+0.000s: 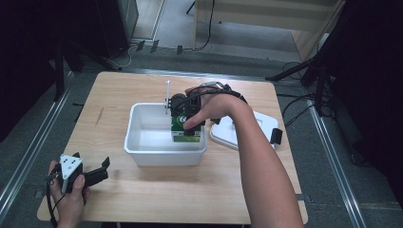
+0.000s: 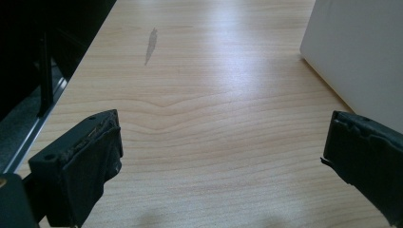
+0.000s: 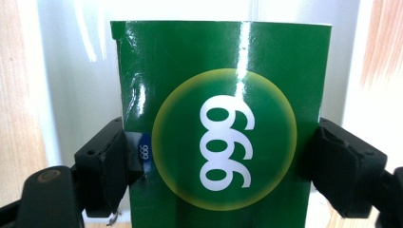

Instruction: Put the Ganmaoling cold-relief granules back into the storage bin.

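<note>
Gripping glossy green carton [image 3: 223, 123] (white "999" on label), right gripper [image 3: 221, 161] clamped; left gripper [image 2: 221, 161] wide, empty.

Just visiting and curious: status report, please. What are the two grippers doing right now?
Right gripper clamped on green box, over white bin. Left gripper open, idle over table. Bin lid lies aside; nothing in the way.

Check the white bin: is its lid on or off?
Off. The lid lies flat on the table beside the bin, whose top is open while the right gripper holds a green box inside it.
</note>
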Available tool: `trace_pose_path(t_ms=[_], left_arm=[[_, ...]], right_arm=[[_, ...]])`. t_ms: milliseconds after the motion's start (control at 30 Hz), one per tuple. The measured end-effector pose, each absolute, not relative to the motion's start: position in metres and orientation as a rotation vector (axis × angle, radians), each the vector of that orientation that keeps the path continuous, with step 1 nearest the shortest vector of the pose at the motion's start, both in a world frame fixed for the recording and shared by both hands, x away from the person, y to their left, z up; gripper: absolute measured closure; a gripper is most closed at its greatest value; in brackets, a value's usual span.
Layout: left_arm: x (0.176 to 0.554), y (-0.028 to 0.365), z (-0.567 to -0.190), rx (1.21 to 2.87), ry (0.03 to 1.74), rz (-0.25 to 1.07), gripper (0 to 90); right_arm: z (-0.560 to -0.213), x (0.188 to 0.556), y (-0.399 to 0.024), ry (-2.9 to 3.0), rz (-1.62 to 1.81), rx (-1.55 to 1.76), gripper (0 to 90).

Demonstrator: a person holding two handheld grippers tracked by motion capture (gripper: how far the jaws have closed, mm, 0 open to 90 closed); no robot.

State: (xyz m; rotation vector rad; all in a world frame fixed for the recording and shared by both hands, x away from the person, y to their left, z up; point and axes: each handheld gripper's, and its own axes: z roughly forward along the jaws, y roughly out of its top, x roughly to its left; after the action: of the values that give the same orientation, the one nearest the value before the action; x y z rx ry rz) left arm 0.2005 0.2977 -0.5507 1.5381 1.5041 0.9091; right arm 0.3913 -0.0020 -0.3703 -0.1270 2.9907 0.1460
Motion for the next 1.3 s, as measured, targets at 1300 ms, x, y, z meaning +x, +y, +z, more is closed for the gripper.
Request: trace_pose_path(t_ms=[1300], left_arm=[[0.2,0.298,-0.551,1.541,1.502,0.91,0.0]], right_arm=[[-0.431,0.401,-0.007,2.967,0.124,-0.153,16.2]])
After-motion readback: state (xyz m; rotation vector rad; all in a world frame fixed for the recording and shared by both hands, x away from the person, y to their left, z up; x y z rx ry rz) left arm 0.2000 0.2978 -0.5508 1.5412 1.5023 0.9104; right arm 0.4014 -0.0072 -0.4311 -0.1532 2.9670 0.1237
